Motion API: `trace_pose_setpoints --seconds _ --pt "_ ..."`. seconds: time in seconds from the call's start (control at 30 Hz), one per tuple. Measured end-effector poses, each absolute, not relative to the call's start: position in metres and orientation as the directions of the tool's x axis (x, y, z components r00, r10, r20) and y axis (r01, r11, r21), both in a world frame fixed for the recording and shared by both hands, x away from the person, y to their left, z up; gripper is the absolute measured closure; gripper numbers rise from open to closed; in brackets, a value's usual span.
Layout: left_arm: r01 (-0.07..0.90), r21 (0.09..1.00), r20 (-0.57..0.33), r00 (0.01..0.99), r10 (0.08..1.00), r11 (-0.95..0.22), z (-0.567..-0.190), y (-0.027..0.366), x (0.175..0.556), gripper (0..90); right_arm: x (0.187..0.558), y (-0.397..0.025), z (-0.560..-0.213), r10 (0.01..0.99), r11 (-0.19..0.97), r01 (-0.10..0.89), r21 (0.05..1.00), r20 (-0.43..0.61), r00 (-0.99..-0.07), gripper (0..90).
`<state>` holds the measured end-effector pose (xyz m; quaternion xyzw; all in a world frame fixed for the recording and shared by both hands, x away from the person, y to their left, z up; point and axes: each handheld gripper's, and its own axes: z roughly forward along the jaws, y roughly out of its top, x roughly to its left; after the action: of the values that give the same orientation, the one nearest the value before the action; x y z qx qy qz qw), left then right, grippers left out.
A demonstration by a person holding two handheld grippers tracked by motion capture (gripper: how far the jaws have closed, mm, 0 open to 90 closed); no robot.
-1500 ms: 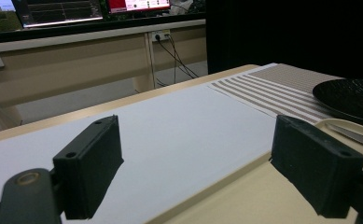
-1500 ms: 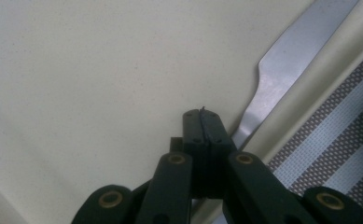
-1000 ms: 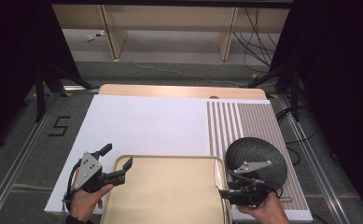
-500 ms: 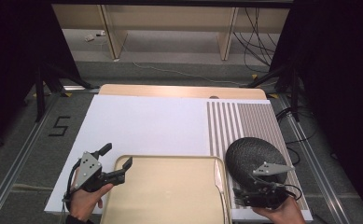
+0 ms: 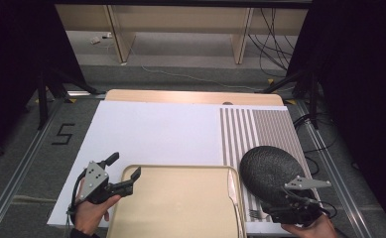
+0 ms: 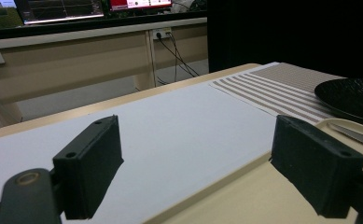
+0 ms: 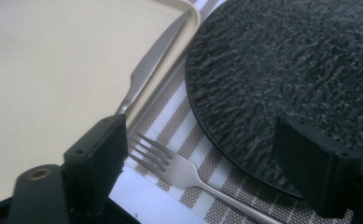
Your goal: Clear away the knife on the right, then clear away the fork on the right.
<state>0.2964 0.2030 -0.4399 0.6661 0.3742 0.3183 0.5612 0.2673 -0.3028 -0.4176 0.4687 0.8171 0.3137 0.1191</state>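
A beige tray (image 5: pixel 175 203) lies at the table's near edge with a knife (image 5: pixel 231 187) along its right rim. Right of it a black textured plate (image 5: pixel 270 171) rests on a striped placemat (image 5: pixel 260 131), and a fork (image 5: pixel 255 214) lies on the mat between tray and plate. My left gripper (image 5: pixel 123 167) is open, its jaws straddling the tray's far left corner (image 6: pixel 226 200). My right gripper (image 5: pixel 276 206) is open over the plate's near edge. In the right gripper view the fork (image 7: pixel 179 170) lies between the jaws, the knife (image 7: pixel 151 65) and plate (image 7: pixel 286 70) beyond.
A white mat (image 5: pixel 156 134) covers the table's left and middle, stretching far past the tray. The table's wooden far edge (image 5: pixel 190 96) borders the floor, with desk legs and cables (image 5: pixel 275 29) beyond. Rails run along both sides of the table.
My right gripper has slid to the right and a little nearer, along the plate's near edge. The left gripper has stayed at the tray's corner.
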Motion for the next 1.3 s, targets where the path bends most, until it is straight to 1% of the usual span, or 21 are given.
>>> trace_pose_setpoints --seconds 0.13,0.3,0.33,0.37,0.5,0.53,0.57,0.6,0.67,0.7,0.73,0.77,0.83,0.87,1.0,1.03,1.13,1.17,1.2,1.23,1.3 --pt "0.14 0.986 0.006 0.518 0.856 -0.091 -0.439 0.204 0.295 16.0 0.267 -0.306 -0.419 0.846 0.367 0.697 0.616 0.09 -0.525 16.2" --pt "0.138 0.986 0.007 0.52 0.854 -0.092 -0.439 0.204 0.295 16.0 0.266 -0.311 -0.421 0.848 0.37 0.694 0.618 0.08 -0.523 15.4" --pt "0.14 0.986 0.008 0.521 0.854 -0.095 -0.44 0.204 0.295 16.0 0.266 -0.312 -0.421 0.847 0.377 0.693 0.615 0.075 -0.527 15.4" --pt "0.14 0.986 0.006 0.521 0.853 -0.093 -0.44 0.204 0.295 16.0 0.264 -0.312 -0.42 0.862 0.355 0.718 0.599 0.088 -0.499 15.4" --pt "0.137 0.986 0.006 0.519 0.855 -0.09 -0.44 0.204 0.294 16.0 0.264 -0.315 -0.422 0.859 0.37 0.721 0.586 0.079 -0.505 15.4" --pt "0.136 0.987 0.007 0.519 0.855 -0.09 -0.439 0.205 0.294 16.0 0.263 -0.315 -0.422 0.865 0.36 0.724 0.589 0.08 -0.496 15.4" --pt "0.135 0.987 0.007 0.517 0.856 -0.09 -0.439 0.205 0.294 16.0 0.26 -0.312 -0.421 0.884 0.322 0.76 0.565 0.108 -0.455 15.5" --pt "0.137 0.987 0.006 0.517 0.856 -0.09 -0.439 0.205 0.294 16.0 0.26 -0.312 -0.423 0.887 0.317 0.748 0.583 0.098 -0.452 15.5" --pt "0.139 0.986 0.01 0.521 0.854 -0.096 -0.44 0.204 0.294 16.0 0.262 -0.317 -0.422 0.876 0.367 0.747 0.555 0.065 -0.478 15.7" --pt "0.138 0.986 0.009 0.523 0.852 -0.096 -0.44 0.203 0.294 16.0 0.262 -0.32 -0.424 0.871 0.376 0.733 0.566 0.054 -0.488 15.7" --pt "0.137 0.986 0.01 0.523 0.852 -0.096 -0.44 0.203 0.294 16.0 0.259 -0.318 -0.423 0.895 0.322 0.764 0.559 0.082 -0.438 15.7" --pt "0.137 0.986 0.009 0.525 0.851 -0.095 -0.439 0.203 0.294 16.0 0.26 -0.321 -0.424 0.886 0.343 0.752 0.563 0.071 -0.458 15.7" --pt "0.136 0.986 0.011 0.527 0.85 -0.097 -0.44 0.203 0.294 16.0 0.26 -0.323 -0.424 0.894 0.33 0.764 0.555 0.076 -0.442 15.8" --pt "0.138 0.986 0.009 0.526 0.85 -0.096 -0.44 0.203 0.294 16.0 0.259 -0.325 -0.423 0.891 0.342 0.776 0.531 0.078 -0.446 15.8" --pt "0.135 0.986 0.009 0.529 0.849 -0.094 -0.44 0.203 0.294 16.0 0.26 -0.331 -0.426 0.888 0.363 0.76 0.54 0.046 -0.457 16.2" --pt "0.135 0.986 0.011 0.529 0.848 -0.097 -0.44 0.203 0.294 16.0 0.258 -0.33 -0.424 0.905 0.332 0.792 0.512 0.066 -0.421 16.2" --pt "0.135 0.987 0.006 0.527 0.85 -0.091 -0.44 0.204 0.293 16.0 0.259 -0.335 -0.424 0.911 0.313 0.801 0.511 0.076 -0.405 16.2" --pt "0.137 0.987 0.004 0.525 0.851 -0.089 -0.44 0.204 0.293 16.0 0.259 -0.337 -0.425 0.909 0.314 0.8 0.512 0.08 -0.409 16.2" --pt "0.137 0.986 0.004 0.525 0.851 -0.09 -0.44 0.204 0.293 16.0 0.26 -0.339 -0.427 0.902 0.335 0.782 0.526 0.059 -0.427 16.2" --pt "0.138 0.986 0.004 0.525 0.851 -0.09 -0.44 0.204 0.294 16.0 0.259 -0.338 -0.426 0.914 0.314 0.804 0.504 0.07 -0.401 16.2" --pt "0.138 0.986 0.004 0.526 0.851 -0.09 -0.44 0.204 0.294 16.0 0.26 -0.339 -0.428 0.911 0.323 0.809 0.491 0.07 -0.406 16.2"
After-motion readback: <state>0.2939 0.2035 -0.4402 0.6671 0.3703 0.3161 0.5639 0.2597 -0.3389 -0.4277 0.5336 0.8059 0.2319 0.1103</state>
